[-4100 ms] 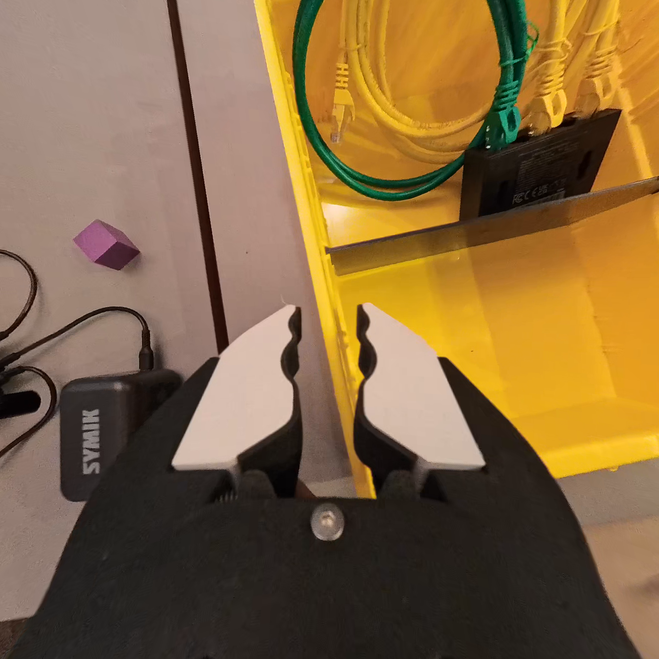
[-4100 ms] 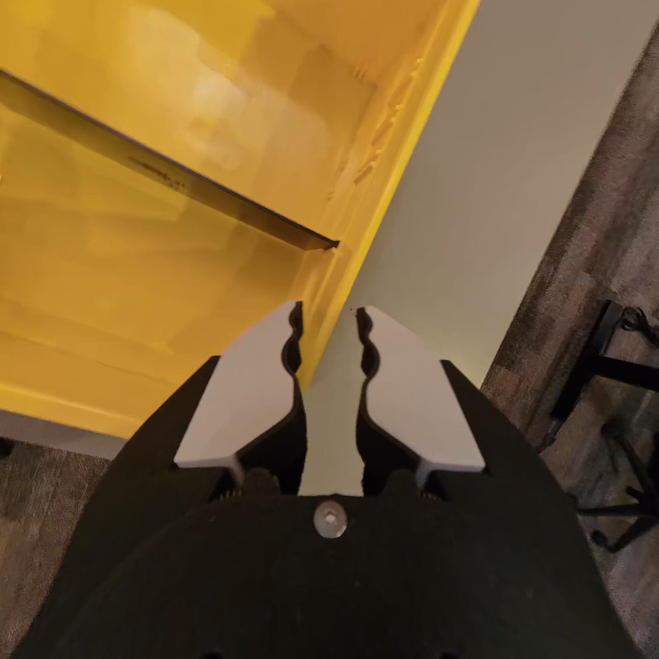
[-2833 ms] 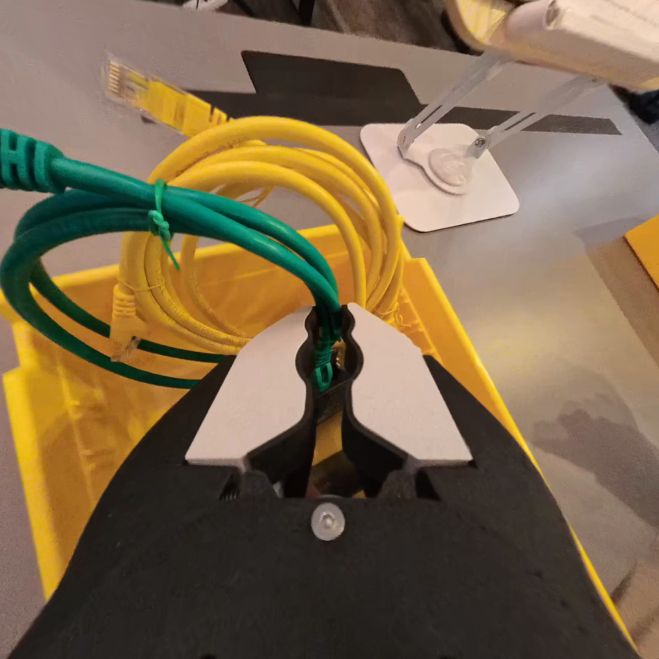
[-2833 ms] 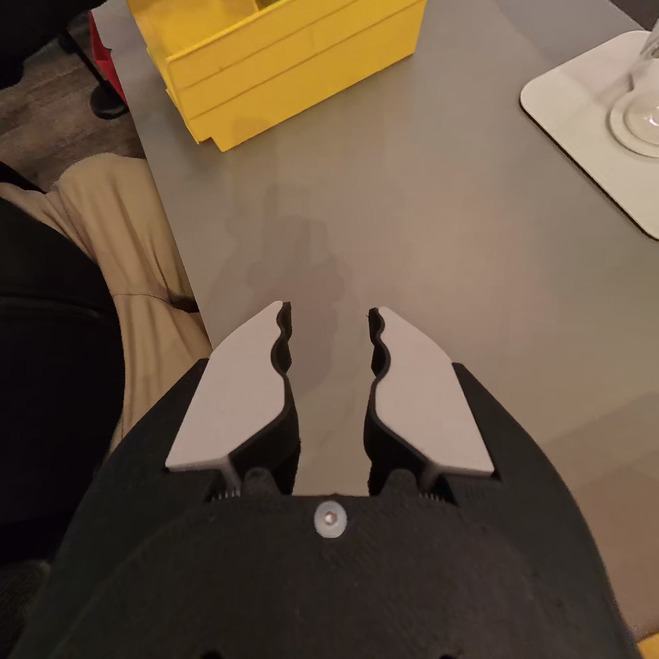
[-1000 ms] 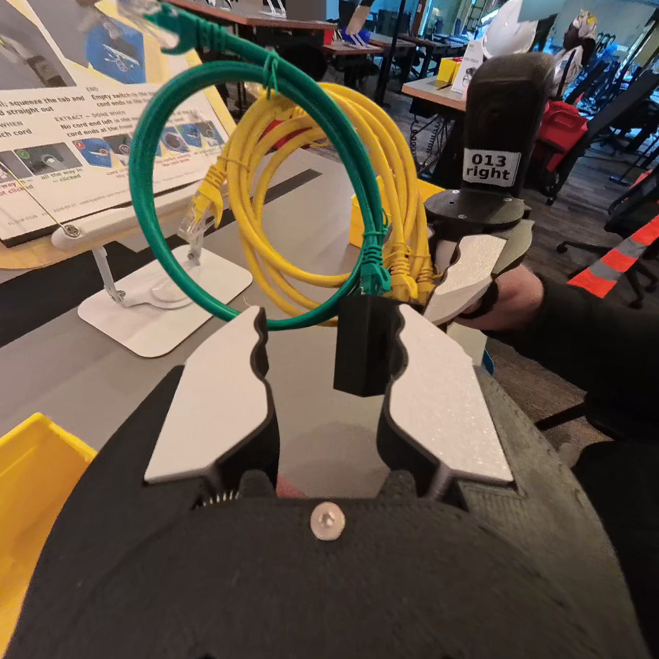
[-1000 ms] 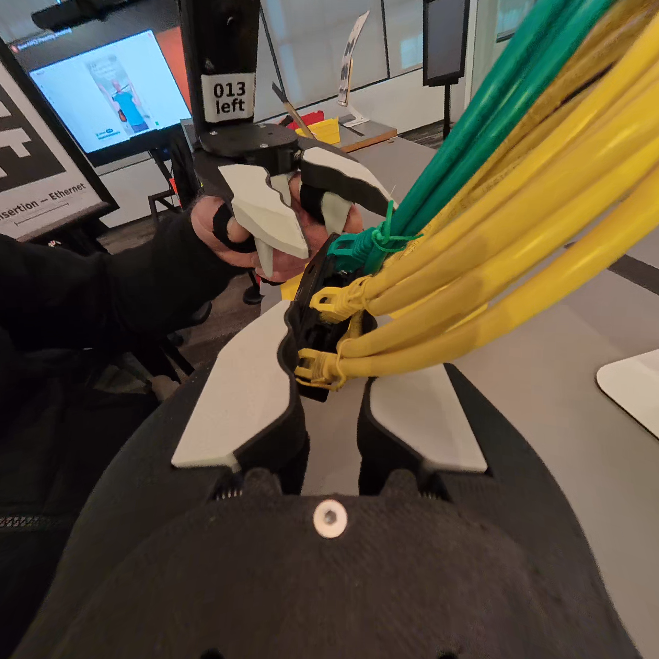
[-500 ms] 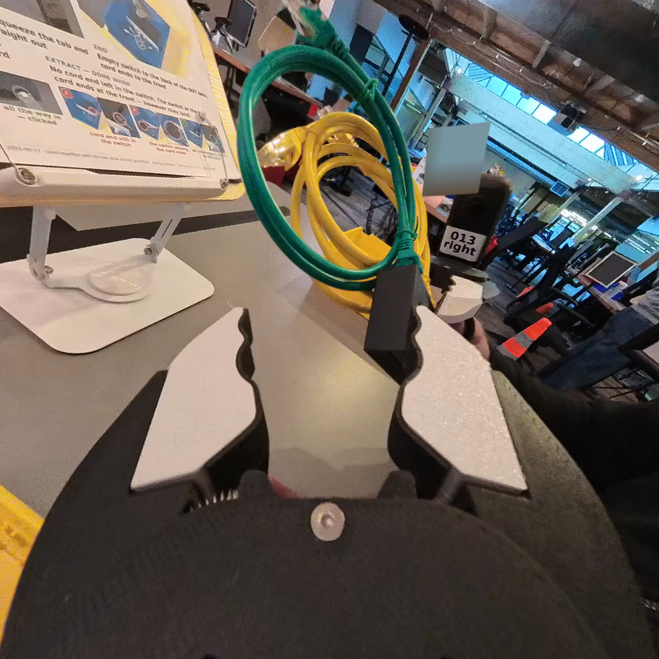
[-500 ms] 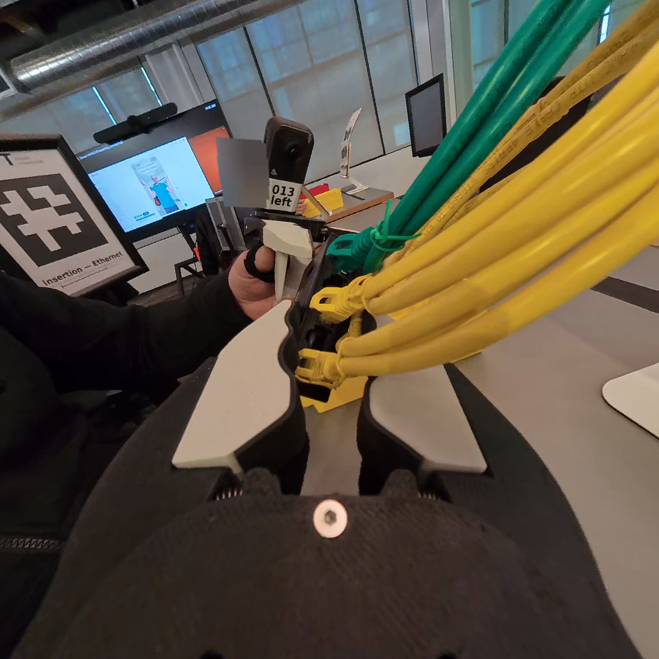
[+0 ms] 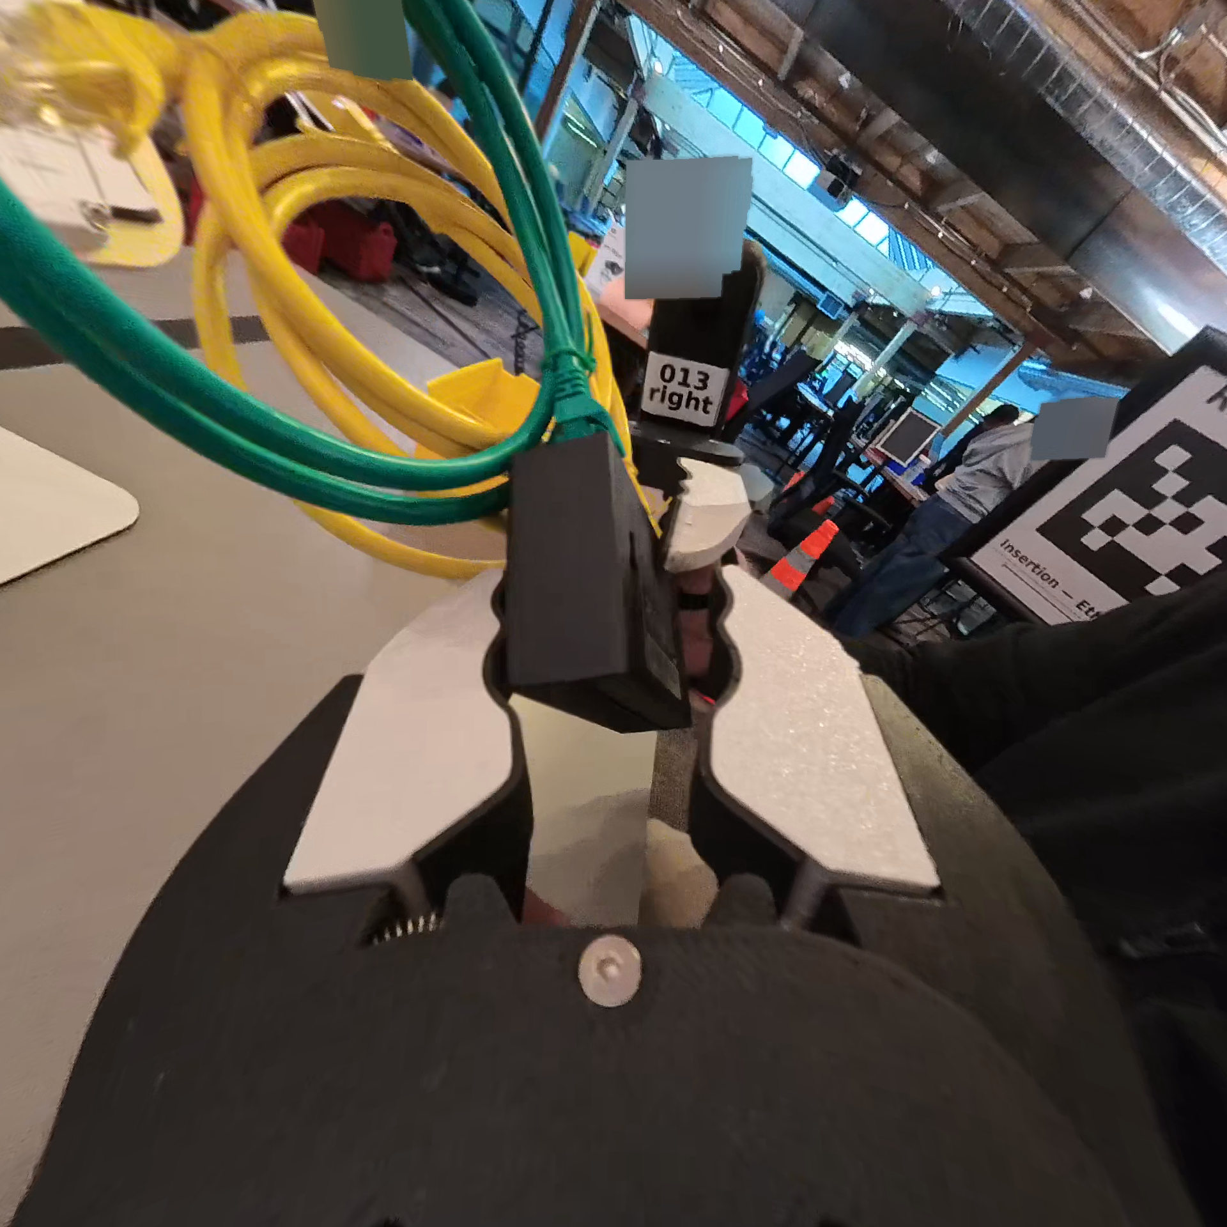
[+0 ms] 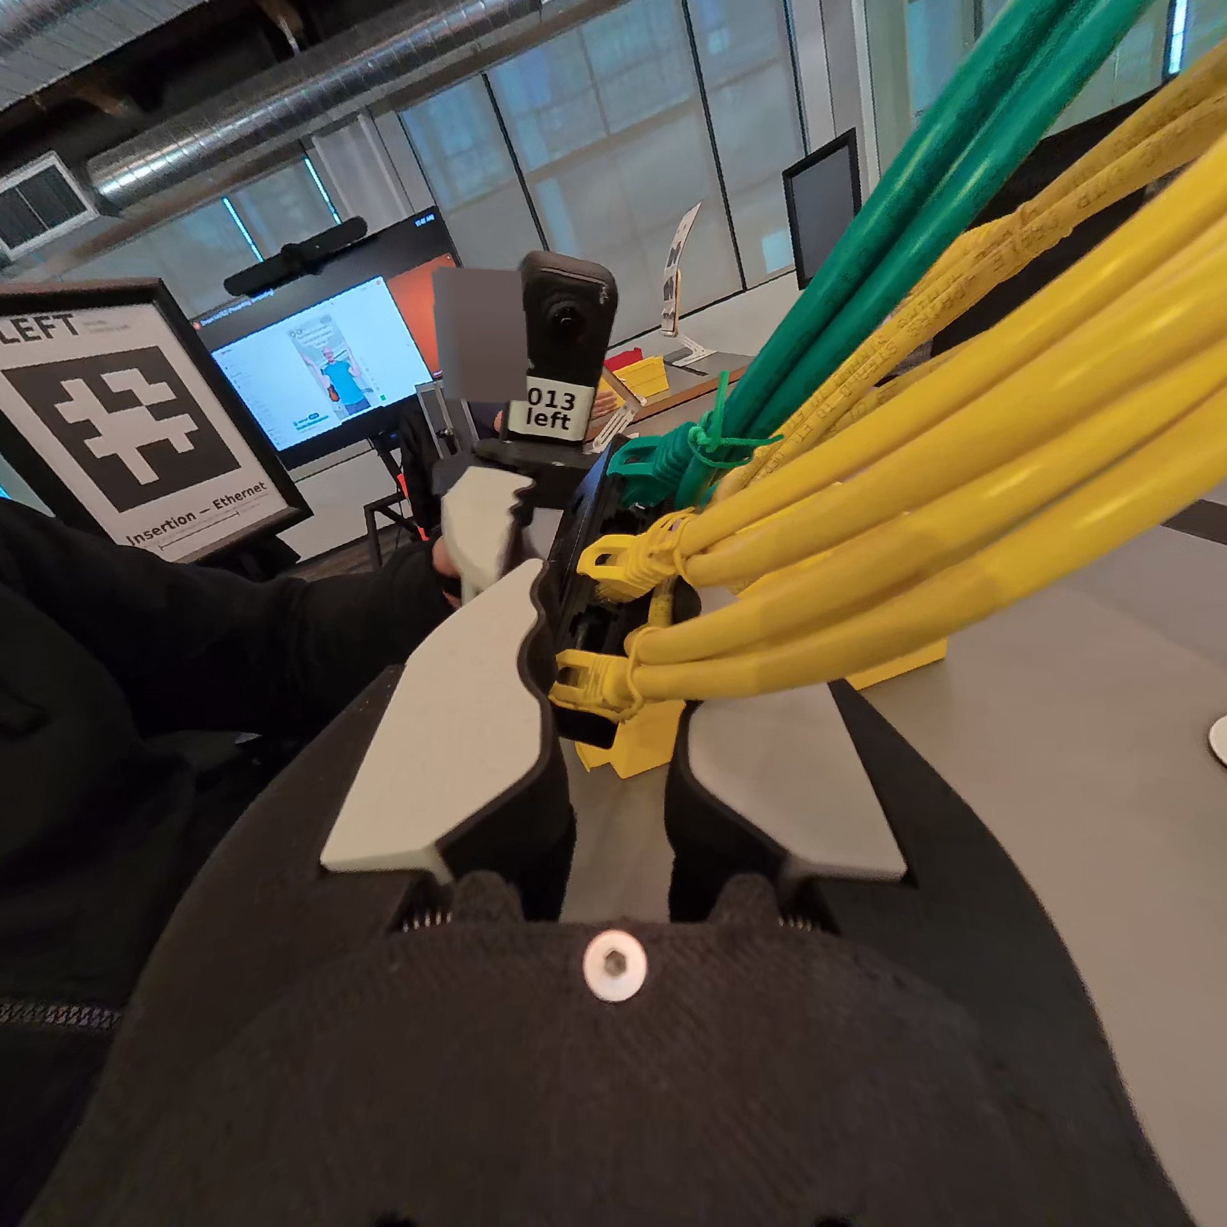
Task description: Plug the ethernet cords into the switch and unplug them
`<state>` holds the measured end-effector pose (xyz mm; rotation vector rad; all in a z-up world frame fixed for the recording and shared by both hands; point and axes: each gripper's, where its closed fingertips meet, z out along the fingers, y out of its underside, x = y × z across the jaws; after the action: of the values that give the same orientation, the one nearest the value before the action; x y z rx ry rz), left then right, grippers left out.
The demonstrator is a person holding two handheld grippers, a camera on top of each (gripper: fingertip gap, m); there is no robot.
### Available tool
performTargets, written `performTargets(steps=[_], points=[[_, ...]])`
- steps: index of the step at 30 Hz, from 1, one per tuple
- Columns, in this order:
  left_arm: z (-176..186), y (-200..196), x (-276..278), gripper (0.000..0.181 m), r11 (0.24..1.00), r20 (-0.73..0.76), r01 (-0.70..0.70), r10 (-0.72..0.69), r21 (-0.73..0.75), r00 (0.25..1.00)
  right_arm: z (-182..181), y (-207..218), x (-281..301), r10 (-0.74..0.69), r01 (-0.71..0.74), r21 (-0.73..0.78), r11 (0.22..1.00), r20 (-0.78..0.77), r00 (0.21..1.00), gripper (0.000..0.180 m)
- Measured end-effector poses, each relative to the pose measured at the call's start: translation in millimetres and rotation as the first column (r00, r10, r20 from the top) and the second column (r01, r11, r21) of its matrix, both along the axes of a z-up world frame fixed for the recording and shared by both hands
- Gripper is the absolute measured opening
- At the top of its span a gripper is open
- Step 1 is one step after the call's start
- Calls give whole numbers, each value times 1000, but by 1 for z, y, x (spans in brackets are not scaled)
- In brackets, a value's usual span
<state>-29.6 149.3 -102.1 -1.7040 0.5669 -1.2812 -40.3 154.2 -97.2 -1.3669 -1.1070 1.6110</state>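
Note:
A black switch (image 9: 577,584) hangs in the air above the grey table, with one green cord (image 9: 199,405) and several yellow cords (image 9: 319,372) plugged in and coiled above it. My right gripper (image 10: 611,597) is shut on the switch (image 10: 577,597). Its right finger is hidden under the yellow cords (image 10: 929,597). It also shows in the left wrist view (image 9: 704,524), at the switch's far end. My left gripper (image 9: 607,581) is open with the switch's near end between its jaws. The left finger touches the switch and a narrow gap shows at the right finger. The green plug (image 10: 651,458) sits topmost.
A yellow bin (image 10: 637,743) stands on the grey table (image 9: 166,631) behind the switch. A white stand base (image 9: 46,504) lies at the left. Framed marker signs (image 10: 126,425), a screen (image 10: 319,372), an orange cone (image 9: 803,551) and a person (image 9: 963,478) are in the background. The grippers are tip to tip, or close to it.
My left gripper has moved in onto the switch's free end and its jaws have narrowed around it. The right gripper keeps its hold on the switch. The cords swung left.

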Motion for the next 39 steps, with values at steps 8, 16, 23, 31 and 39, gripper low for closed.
performTargets(steps=[8, 16, 23, 31, 39], points=[[-2, 0, 4, 34, 1000, 39, -3, 3, 6, 999, 1, -1, 2, 29, -30, -21, 999, -29, 999, 32], [2, -1, 4, 31, 1000, 74, 2, -2, 6, 997, 2, 0, 3, 30, -32, -36, 999, -49, 998, 33], [5, -2, 7, 31, 1000, 100, -6, 3, 24, 995, 3, 0, 6, 42, -44, -32, 999, -40, 998, 37], [10, 5, -3, 30, 998, 149, -57, 53, 24, 987, -1, 7, 7, 2, -2, -34, 999, 19, 1000, 47], [13, 7, -10, 30, 996, 166, -83, 75, 40, 983, 0, 13, 15, -3, 1, -61, 998, -27, 1000, 50]])
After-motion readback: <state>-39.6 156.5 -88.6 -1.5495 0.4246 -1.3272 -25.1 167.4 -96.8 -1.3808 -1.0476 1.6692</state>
